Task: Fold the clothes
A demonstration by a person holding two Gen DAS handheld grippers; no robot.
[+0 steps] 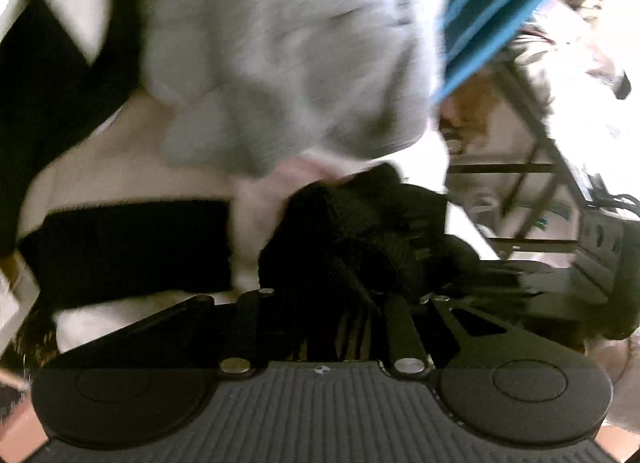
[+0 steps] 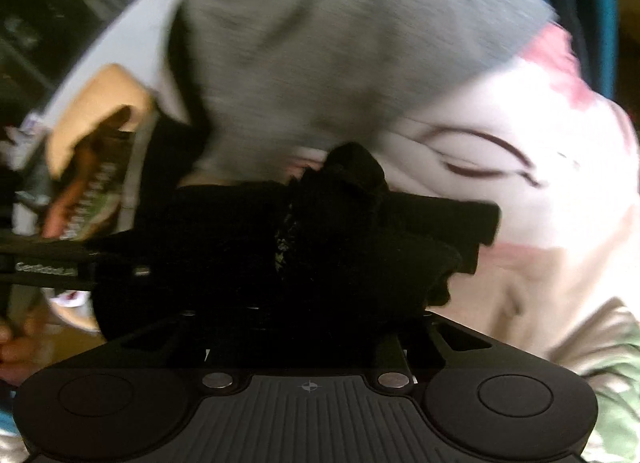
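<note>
Each tool grips bunched black cloth (image 1: pixel 360 231): the left tool (image 1: pixel 320 295) and the right tool (image 2: pixel 320 303). A grey garment (image 1: pixel 288 47) lies at twelve o'clock beyond both.

Black knit garment (image 1: pixel 360 231), bunched and crumpled, raised off pale bedding; grey garment (image 1: pixel 288 55) heaped just behind, blurred.

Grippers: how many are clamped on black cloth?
2. The left gripper and right gripper each pinch bunched black cloth; the fingertips are hidden in it.

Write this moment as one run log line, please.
left hand-held gripper: shut on black garment | right hand-held gripper: shut on black garment | fold: not done
</note>
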